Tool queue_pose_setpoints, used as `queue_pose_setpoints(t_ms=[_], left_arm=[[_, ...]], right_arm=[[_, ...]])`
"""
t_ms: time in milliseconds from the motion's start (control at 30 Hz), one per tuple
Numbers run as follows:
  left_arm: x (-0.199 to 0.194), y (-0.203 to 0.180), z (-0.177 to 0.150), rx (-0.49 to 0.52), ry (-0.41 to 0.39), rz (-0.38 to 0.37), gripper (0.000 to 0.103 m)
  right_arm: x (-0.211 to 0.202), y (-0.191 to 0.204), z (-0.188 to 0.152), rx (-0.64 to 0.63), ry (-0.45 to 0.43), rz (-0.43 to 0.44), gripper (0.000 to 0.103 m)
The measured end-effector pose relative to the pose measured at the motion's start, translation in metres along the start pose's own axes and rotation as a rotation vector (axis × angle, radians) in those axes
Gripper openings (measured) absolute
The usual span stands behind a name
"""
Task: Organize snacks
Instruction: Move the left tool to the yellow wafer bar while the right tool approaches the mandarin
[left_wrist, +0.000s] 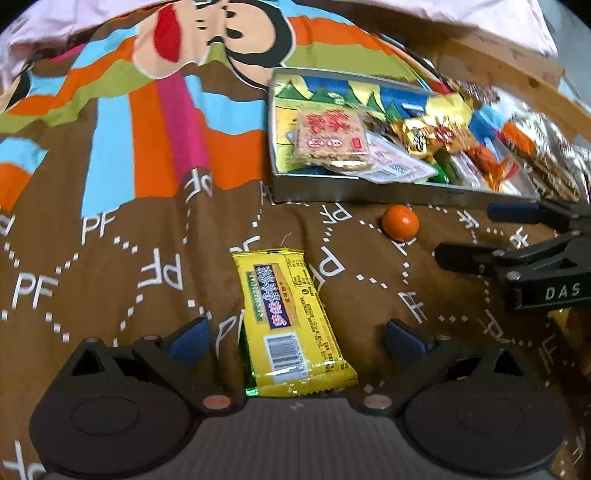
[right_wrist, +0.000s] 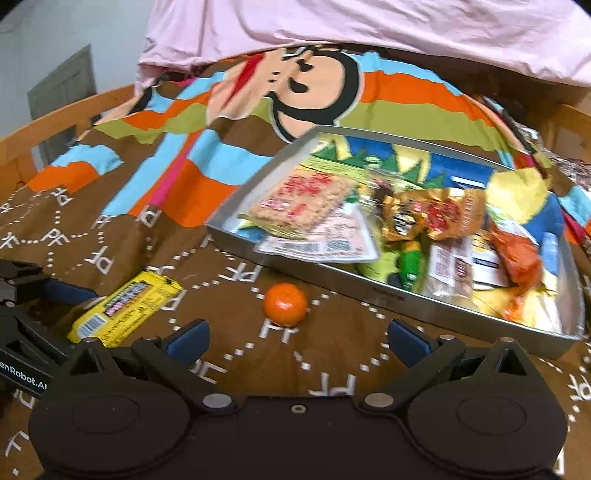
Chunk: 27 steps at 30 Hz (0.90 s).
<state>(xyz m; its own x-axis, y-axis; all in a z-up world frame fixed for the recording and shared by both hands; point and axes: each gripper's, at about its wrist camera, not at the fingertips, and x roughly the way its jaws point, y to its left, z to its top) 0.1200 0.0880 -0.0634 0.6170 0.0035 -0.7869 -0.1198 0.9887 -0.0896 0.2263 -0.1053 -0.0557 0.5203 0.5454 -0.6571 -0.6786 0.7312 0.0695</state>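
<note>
On the blanket (right_wrist: 110, 229), the tray (right_wrist: 388, 295) already holds most snacks — job looks mostly done. Left outside: a yellow bar (left_wrist: 291, 325) & a small orange (right_wrist: 285, 304), both near the tray's front wall. Left gripper (left_wrist: 295, 338) fingers spread wide w/ the bar lying btwn them, not pinched. Right gripper (right_wrist: 295, 339) also wide, holding nothing — orange just ahead of its tips.

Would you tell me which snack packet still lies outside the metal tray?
The yellow rectangular packet on the blanket, between the left tongs; the others sit inside the tray.
</note>
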Motion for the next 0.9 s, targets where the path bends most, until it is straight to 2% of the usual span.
queue_pose_setpoints(t_ms=[167,367,500,600,667,767,833,900], left_arm=[[-0.001,-0.002,-0.001,0.017,-0.023,-0.014,0.094],[-0.005,-0.01,-0.007,0.096,-0.066,-0.02,0.093],[-0.013,-0.011,-0.011,0.087,-0.047,-0.051,0.093],[-0.02,-0.009,-0.015,0.056,-0.008,-0.044,0.093],[-0.031,-0.009,-0.018,0.029,-0.03,-0.062,0.093],[-0.041,-0.017,-0.023,0.1,-0.087,-0.087,0.094],[-0.035,-0.02,-0.021,0.145,-0.075,-0.079,0.094],[-0.033,-0.018,-0.017,0.108,-0.064,-0.08,0.093]], right_arm=[[0.015,0.005,0.004,-0.013,0.011,0.03,0.094],[0.029,0.003,0.007,0.003,0.009,0.052,0.083],[0.033,0.001,0.004,0.01,0.01,0.069,0.078],[0.036,0.002,0.001,0.009,0.014,0.07,0.077],[0.038,0.001,-0.001,0.012,0.017,0.071,0.077],[0.039,0.001,-0.002,0.013,0.014,0.072,0.077],[0.04,0.002,-0.001,0.012,0.012,0.075,0.077],[0.038,0.003,0.0,0.008,0.007,0.084,0.077]])
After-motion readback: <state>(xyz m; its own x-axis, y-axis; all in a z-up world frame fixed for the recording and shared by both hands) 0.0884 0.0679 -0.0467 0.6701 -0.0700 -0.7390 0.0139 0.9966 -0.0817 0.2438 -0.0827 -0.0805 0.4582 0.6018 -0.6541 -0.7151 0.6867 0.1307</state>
